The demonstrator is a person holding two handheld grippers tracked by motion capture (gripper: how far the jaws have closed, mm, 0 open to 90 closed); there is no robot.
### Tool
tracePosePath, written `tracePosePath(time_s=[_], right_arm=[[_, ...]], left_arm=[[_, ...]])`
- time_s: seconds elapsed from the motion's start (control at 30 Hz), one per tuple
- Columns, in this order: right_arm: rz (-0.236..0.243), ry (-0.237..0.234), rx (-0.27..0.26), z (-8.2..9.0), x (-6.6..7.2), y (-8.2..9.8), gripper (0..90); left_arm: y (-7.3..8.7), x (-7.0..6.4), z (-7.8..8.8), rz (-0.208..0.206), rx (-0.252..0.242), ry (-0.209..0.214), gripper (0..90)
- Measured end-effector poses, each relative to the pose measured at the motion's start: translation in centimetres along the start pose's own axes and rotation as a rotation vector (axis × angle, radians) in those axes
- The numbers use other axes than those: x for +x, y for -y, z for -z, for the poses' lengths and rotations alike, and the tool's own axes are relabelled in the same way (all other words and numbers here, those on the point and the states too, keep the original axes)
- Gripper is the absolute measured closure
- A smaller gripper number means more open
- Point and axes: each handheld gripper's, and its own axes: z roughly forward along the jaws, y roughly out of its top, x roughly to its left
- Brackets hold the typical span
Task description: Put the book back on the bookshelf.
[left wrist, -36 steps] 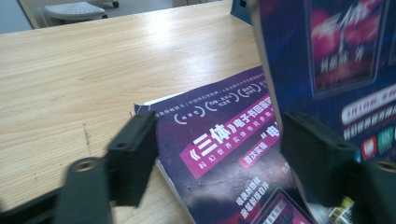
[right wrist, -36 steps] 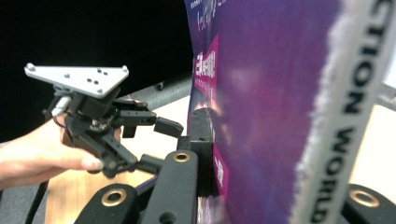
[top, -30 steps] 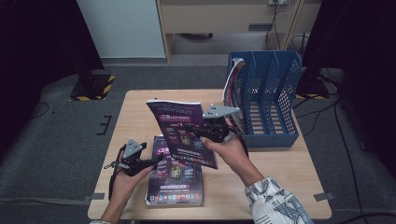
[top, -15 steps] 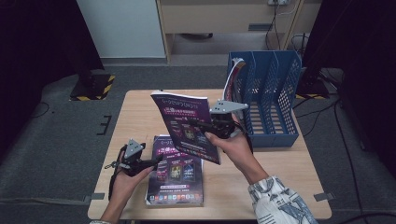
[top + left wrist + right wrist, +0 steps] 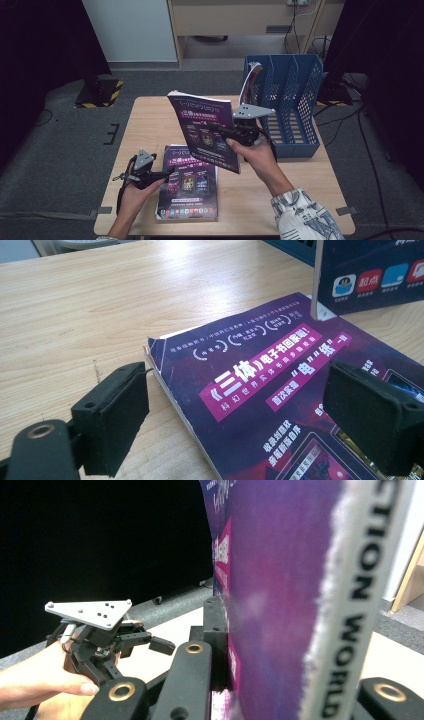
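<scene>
Gripping the raised magazine (image 5: 207,131) by its right edge, your right gripper (image 5: 239,133) has its jaws clamped on the cover and holds it tilted in the air above the table (image 5: 150,117), just left of the blue file rack (image 5: 295,95) (a curled magazine already stands in the rack's leftmost slot). Your left gripper (image 5: 167,175) rests low at the near left of the table with its jaws spread wide and nothing pinched between them, its tips at the left edge of the second magazine (image 5: 280,390), which lies flat on the wood, cover up.
</scene>
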Motion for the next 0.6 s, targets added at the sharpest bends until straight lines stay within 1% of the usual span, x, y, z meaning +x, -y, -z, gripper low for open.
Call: tracePosePath(time_s=[0.6], right_arm=[[-0.011, 0.025, -0.036, 1.7, -0.8, -0.3, 82.8]], left_arm=[[0.1, -0.1, -0.1, -0.010, 0.012, -0.001, 11.0]])
